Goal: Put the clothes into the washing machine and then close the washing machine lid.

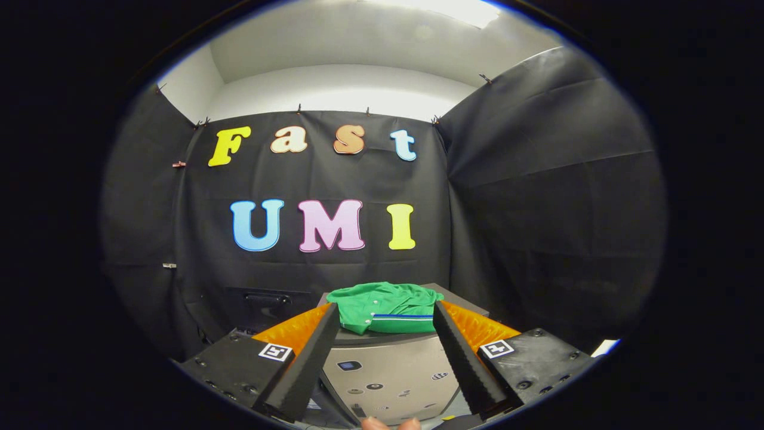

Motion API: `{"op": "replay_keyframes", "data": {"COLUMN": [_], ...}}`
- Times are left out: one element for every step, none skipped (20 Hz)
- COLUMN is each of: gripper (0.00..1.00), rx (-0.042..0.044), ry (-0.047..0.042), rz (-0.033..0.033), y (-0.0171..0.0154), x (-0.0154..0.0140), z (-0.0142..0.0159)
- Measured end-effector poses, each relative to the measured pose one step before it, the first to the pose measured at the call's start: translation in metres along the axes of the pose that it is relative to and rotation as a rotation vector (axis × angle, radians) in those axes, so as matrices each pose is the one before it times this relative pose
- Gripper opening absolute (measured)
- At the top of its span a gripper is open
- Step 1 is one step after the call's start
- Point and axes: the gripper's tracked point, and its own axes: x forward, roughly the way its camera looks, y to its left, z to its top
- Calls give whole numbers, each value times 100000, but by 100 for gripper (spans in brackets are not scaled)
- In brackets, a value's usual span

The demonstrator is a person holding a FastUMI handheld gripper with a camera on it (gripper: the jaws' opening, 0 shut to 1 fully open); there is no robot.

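Note:
A folded green garment (385, 306) with a blue and white stripe lies on top of a grey washing machine (391, 373), just ahead of my fingers. My gripper (387, 315) is open, its two fingers spread wide to either side of the cloth and apart from it. The machine's front panel shows between the fingers, with a small display and several round stickers. I cannot see the machine's lid or opening from here.
Black cloth walls close the booth behind and to the right of the machine. A dark case with a handle (265, 300) sits low to the left behind the machine. Fingertips of a person's hand (391, 424) show below the fingers.

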Motion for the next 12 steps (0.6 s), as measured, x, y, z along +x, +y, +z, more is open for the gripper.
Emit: {"op": "replay_keyframes", "data": {"gripper": [98, 98, 98, 98, 98, 98, 98, 98, 98, 98, 98, 98], "rx": [222, -77, -307, 340, 668, 414, -64, -465, -918, -918, -601, -923], "ry": [-122, 91, -264, -807, -14, 455, 667, 349, 299, 610, 662, 881], "rz": [202, 544, 991, 430, -9, 532, 1044, 661, 97, 344, 741, 1370], "y": [67, 98, 183, 3, -235, 13, 265, -13, -250, -281, -239, 22], "x": [90, 68, 25, 172, 340, 433, 495, 586, 741, 823, 1071, 1120], "z": [73, 51, 5, 189, 108, -126, -180, 38, 93, 129, 305, 243]}}
